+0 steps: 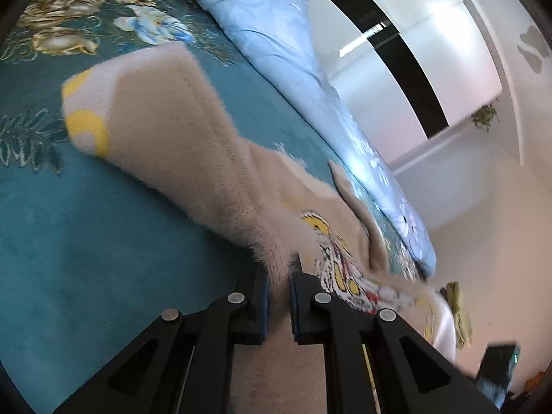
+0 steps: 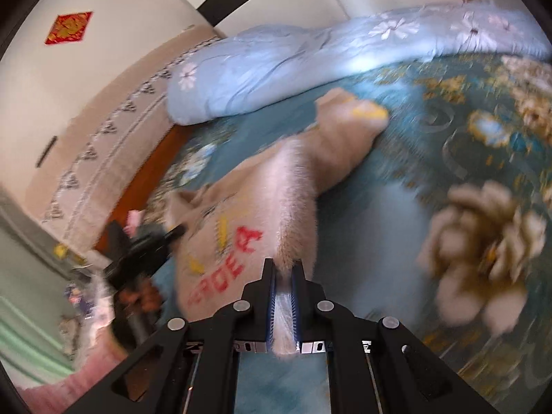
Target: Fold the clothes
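Observation:
A fuzzy beige sweater (image 1: 193, 158) with yellow-and-white cuffs and a printed front lies stretched over a teal floral bedspread (image 1: 86, 241). My left gripper (image 1: 278, 269) is shut on a fold of its pile, and the sleeve runs away from it toward the upper left. In the right wrist view the same sweater (image 2: 241, 207) shows red lettering. My right gripper (image 2: 283, 265) is shut on a raised ridge of its fabric. The left gripper (image 2: 176, 231) appears there at the sweater's left edge, held by a hand (image 2: 141, 296). The picture is motion-blurred.
A light blue flowered quilt (image 1: 276, 51) is bunched along the far side of the bed (image 2: 483, 138). A padded headboard (image 2: 100, 158) and a white wall stand behind. Clothing and dark objects lie on the floor (image 1: 459, 314) beyond the bed's end.

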Available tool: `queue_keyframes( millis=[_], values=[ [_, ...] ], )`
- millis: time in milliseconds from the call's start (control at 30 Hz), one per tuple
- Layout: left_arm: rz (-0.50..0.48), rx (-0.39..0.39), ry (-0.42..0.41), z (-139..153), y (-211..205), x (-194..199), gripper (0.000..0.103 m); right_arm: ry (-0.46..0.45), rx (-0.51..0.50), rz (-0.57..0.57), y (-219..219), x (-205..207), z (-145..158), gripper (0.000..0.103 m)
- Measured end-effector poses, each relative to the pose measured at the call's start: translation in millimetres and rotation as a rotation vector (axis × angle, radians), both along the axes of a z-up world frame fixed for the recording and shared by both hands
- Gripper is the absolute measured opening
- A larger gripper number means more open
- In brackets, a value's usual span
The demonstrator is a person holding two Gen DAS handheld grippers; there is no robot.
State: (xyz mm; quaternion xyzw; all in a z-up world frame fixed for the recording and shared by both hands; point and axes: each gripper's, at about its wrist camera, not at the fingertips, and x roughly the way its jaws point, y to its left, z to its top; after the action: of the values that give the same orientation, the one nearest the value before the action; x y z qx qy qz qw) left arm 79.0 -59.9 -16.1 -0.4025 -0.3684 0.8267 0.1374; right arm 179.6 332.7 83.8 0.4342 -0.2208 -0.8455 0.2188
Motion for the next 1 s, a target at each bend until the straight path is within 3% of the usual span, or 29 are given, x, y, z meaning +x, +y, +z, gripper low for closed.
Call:
queue_keyframes(
  millis=[233,333,400,467,500,733,1000],
  values=[
    [0.028,0.062,-0.043,-12.4,-18.5,-9.0,0.011,-0.096,0.052,-0.030,-9.2,3.9,-35.8,0.012],
    [0.026,0.069,-0.056,-14.0,-20.1,-10.2,0.011,-0.100,0.057,-0.087,1.4,-0.1,-30.8,0.015],
    [0.019,0.065,-0.063,-13.4,-18.5,-9.7,0.011,-0.082,0.053,-0.118,8.3,-0.8,-20.8,0.027],
    [0.014,0.060,-0.061,-11.0,-19.9,-8.8,0.011,-0.055,0.050,-0.148,15.0,-1.8,-8.7,0.046],
    [0.013,0.052,-0.059,-8.8,-20.1,-7.3,0.011,-0.032,0.055,-0.164,17.3,-5.5,0.0,0.047],
    [0.001,0.017,-0.045,0.2,-26.9,2.3,0.011,-0.071,0.254,-0.211,-10.2,-100.7,18.0,0.050],
    [-0.025,-0.056,-0.061,1.6,-21.0,-3.5,0.011,-0.206,0.551,-0.156,-61.7,-218.1,-19.9,0.050]
  ],
)
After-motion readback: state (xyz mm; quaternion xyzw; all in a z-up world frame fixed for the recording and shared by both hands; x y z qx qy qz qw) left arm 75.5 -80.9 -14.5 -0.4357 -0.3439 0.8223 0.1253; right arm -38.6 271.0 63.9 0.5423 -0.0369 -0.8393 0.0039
